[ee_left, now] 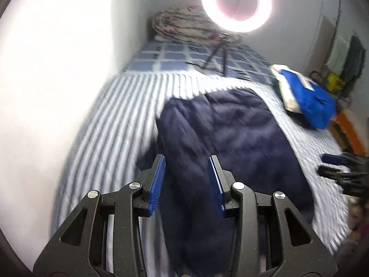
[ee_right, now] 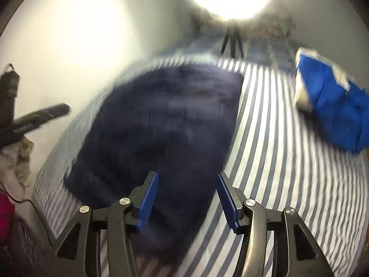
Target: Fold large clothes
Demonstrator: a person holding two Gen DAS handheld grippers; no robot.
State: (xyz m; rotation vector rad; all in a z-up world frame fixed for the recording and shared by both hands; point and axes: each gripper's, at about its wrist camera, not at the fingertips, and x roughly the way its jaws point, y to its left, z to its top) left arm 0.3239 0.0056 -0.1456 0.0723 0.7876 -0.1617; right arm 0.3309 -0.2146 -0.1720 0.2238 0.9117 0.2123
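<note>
A large navy quilted garment [ee_left: 230, 143] lies spread on the blue-and-white striped bed sheet [ee_left: 110, 120]; it also shows in the right wrist view [ee_right: 161, 124]. My left gripper [ee_left: 186, 161] is open and empty, held above the garment's near left part. My right gripper [ee_right: 188, 177] is open and empty above the garment's near right edge. The right gripper also shows at the right edge of the left wrist view [ee_left: 334, 168]. The left gripper shows at the left edge of the right wrist view [ee_right: 34, 117]. Both views are motion-blurred.
A folded bright blue garment [ee_left: 309, 97] lies at the bed's right side, also seen in the right wrist view [ee_right: 334, 106]. A ring light [ee_left: 236, 2] on a tripod stands at the far end, with a rolled quilt [ee_left: 182, 25] behind. A white wall [ee_left: 57, 69] runs along the left.
</note>
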